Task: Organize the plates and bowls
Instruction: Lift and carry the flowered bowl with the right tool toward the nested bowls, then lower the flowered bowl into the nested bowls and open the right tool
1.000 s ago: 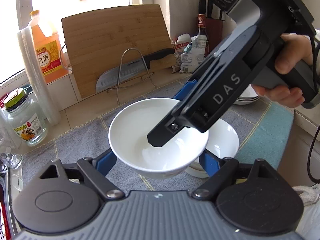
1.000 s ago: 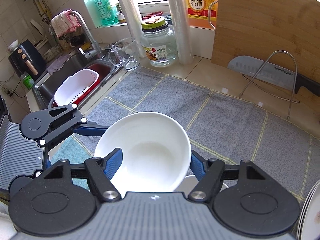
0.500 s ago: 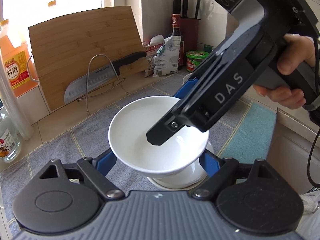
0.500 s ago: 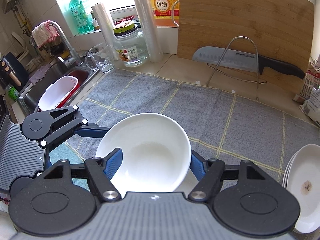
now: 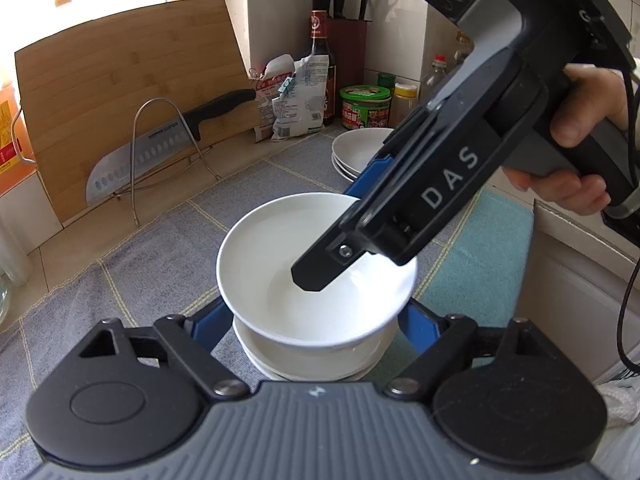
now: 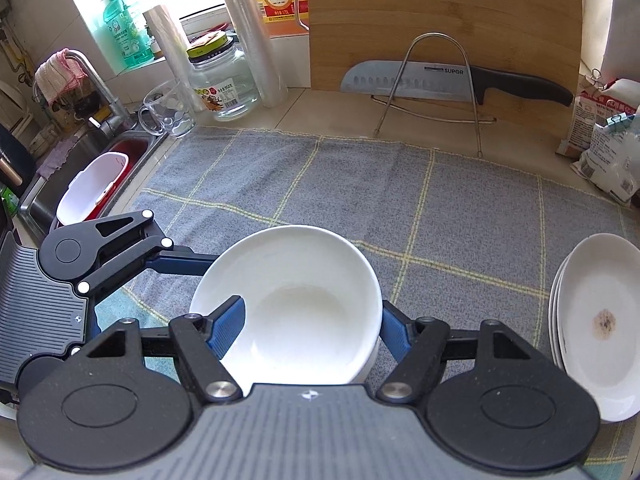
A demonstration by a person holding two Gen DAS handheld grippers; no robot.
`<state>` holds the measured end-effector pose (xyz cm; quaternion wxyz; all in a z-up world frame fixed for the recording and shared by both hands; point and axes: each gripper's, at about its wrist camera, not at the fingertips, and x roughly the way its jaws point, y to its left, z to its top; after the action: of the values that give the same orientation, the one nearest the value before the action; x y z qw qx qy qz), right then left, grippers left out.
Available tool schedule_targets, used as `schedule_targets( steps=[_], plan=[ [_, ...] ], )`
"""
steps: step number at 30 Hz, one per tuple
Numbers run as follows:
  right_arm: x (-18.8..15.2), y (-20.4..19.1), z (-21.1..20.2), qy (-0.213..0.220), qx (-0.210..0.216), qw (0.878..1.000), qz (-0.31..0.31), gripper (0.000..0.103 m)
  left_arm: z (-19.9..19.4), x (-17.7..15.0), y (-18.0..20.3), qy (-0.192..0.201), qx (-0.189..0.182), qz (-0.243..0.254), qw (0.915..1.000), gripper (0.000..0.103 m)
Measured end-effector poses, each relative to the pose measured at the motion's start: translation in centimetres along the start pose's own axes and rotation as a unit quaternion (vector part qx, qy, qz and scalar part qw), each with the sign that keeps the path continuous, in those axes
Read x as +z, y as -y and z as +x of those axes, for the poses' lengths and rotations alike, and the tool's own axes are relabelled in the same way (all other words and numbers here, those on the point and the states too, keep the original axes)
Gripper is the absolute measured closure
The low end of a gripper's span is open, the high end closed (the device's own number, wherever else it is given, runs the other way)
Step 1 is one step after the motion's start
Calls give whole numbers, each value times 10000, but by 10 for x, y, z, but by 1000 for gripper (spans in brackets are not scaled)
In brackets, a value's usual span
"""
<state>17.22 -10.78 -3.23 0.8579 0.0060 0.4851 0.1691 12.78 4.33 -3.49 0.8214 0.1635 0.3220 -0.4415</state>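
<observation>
A white bowl [image 5: 280, 264] hangs just above another white bowl [image 5: 312, 364] that stands on the grey mat [image 5: 152, 264]. My left gripper [image 5: 312, 316] is shut on the upper bowl, with its blue fingers [image 5: 208, 320] under the rim on either side. My right gripper [image 5: 340, 232] comes in from the upper right and is shut on the same bowl [image 6: 304, 304]. One of its fingers is inside the bowl and the other outside the rim. A stack of white plates [image 6: 596, 320] lies to the right; the top plate has a brown stain.
A bamboo cutting board [image 6: 440, 20] leans on the back wall behind a knife [image 6: 440, 80] on a wire rack. At the left are a glass jar [image 6: 222, 84], a mug [image 6: 168, 108] and a sink [image 6: 80, 160] with a white basket. Bags and bottles [image 5: 296, 96] fill the back corner.
Both grippers have carried the bowl to the right along the counter. It now hangs over the second bowl, and the plate stack has come into view.
</observation>
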Motion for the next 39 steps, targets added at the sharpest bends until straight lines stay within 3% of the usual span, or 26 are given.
schedule_targets(
  steps=[28, 33, 39],
  plan=[
    [-2, 0, 17, -180, -39, 9998, 10, 26, 5, -3, -1, -174, -79, -65, 9998, 14],
    [-1, -1, 13, -68, -51, 10000, -49, 11, 5, -3, -2, -88, -176, -83, 9998, 9],
    [-2, -4, 10, -21, -103, 9999, -98, 5, 1, -7, -3, -85, -160, -51, 9998, 8]
  ],
)
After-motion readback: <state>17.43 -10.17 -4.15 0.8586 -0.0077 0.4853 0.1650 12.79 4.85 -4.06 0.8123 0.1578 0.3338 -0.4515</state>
